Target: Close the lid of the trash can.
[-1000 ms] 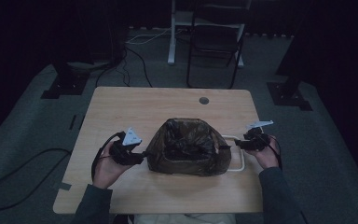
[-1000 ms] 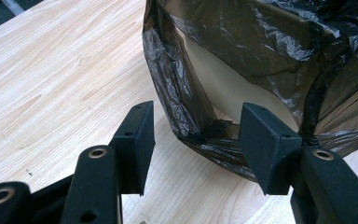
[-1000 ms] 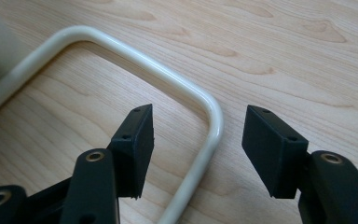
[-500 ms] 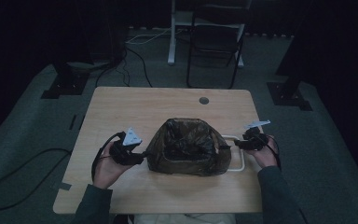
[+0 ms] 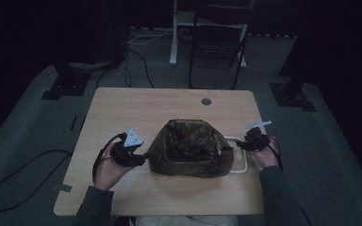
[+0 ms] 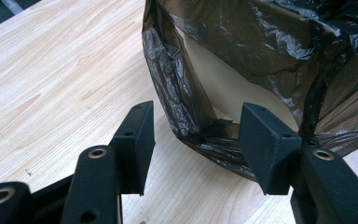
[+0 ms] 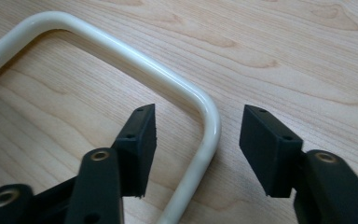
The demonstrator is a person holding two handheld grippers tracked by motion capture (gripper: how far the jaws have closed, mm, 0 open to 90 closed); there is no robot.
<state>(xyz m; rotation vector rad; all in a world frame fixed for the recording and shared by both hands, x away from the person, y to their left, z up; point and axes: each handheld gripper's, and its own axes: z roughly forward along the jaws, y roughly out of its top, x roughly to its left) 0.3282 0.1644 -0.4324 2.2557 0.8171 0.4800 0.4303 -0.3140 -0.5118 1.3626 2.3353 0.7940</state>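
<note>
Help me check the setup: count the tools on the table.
2: the left tool sits at the left side of the bag-lined bin; the right tool is over the bin's cream handle on the right.

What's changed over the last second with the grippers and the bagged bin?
The right gripper has just been closing its jaws a little around the cream handle, not yet pressing it. The left gripper stays open at the bag's lower corner; bin and hands have barely shifted.
</note>
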